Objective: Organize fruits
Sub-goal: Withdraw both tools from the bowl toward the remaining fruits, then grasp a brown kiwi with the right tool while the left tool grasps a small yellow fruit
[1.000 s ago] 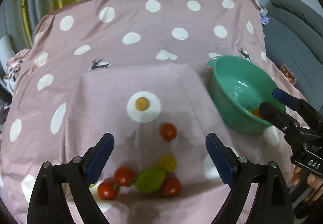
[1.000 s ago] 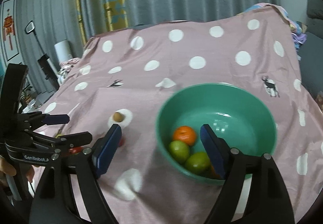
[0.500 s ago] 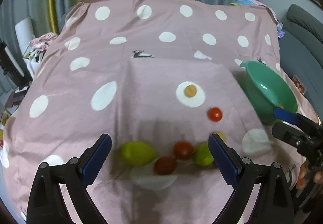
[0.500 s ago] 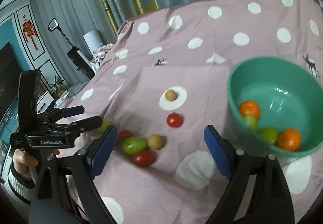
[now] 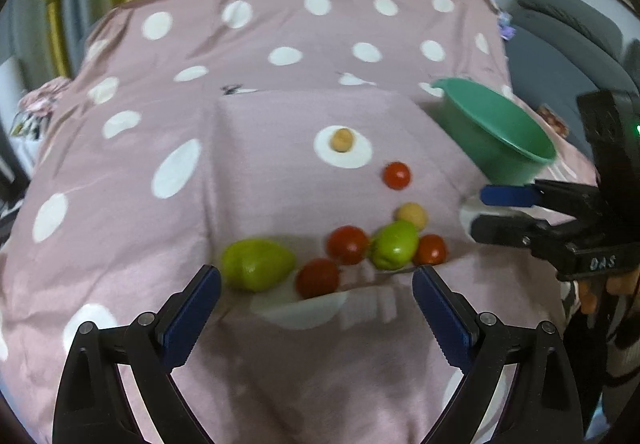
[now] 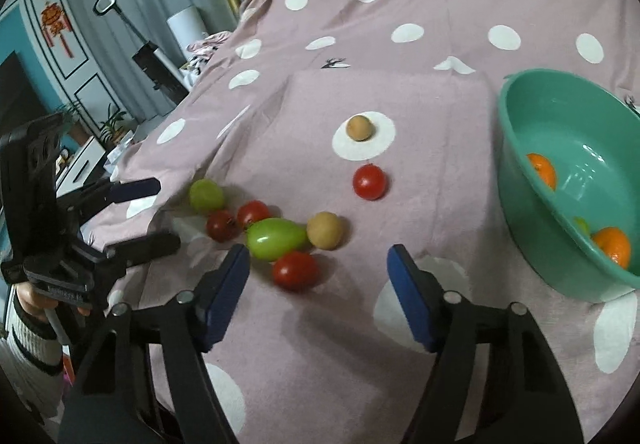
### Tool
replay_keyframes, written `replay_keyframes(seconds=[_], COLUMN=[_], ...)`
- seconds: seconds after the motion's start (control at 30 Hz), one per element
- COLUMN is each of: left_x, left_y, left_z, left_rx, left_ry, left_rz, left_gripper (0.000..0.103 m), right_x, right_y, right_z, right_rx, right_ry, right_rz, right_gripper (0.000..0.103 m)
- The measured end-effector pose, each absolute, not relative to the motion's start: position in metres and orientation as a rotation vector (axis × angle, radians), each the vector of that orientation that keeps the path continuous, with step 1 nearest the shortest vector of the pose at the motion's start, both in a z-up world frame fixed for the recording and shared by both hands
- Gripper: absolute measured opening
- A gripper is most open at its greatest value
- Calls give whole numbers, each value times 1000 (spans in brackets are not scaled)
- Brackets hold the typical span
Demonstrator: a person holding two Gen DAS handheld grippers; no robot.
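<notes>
Pink cloth lies bare beyond the fruit; both tools gape empty, the right tool just narrowing.

On my right-wrist view the bowl sits on the cloth at right, with fruit inside it. Left of it, a cluster of fruits lies near my grippers. Behind the cluster, two single fruits lie apart, one behind the other.
</notes>
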State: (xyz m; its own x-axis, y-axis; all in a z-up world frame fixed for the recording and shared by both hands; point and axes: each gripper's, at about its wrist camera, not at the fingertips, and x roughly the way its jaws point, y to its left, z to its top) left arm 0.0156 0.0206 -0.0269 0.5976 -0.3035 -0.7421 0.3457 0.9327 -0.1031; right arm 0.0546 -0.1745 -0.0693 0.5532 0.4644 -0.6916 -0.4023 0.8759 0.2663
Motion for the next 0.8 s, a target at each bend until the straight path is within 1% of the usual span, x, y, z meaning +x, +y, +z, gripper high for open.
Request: replay_keyframes(seconds=[0.17, 0.27, 0.3, 0.37, 0.47, 0.57, 0.7, 0.8], left_x=[26, 36, 38, 44, 49, 51, 52, 55], left_y=[10, 18, 22, 29, 35, 35, 32, 34], left_z=[-27, -30, -31, -31, -32, -32, -35, -39], left_rx=[89, 71, 67, 69, 93, 135, 191, 191], left_ry=[852, 878, 882, 892, 910, 919, 926, 942], left_rz=[-418, -390, -382, -372, -352, -352, -345, -343], left_gripper=[96, 96, 94, 82, 77, 74, 74, 74], right_x=[55, 59, 61, 64, 70, 75, 80, 83], right_y=[-179, -176, -174, -172, -170, -168, -166, -166], right_z=[-71, -74, -75, -76, -77, -80, -84, -83], right_rx=[100, 81, 77, 65, 61, 62, 44, 37], right_ry=[848, 864, 868, 872, 873, 886, 902, 904], right_rz=[509, 516, 520, 529, 537, 538, 540, 538], right_gripper=[71, 65, 63, 61, 58, 56, 53, 52])
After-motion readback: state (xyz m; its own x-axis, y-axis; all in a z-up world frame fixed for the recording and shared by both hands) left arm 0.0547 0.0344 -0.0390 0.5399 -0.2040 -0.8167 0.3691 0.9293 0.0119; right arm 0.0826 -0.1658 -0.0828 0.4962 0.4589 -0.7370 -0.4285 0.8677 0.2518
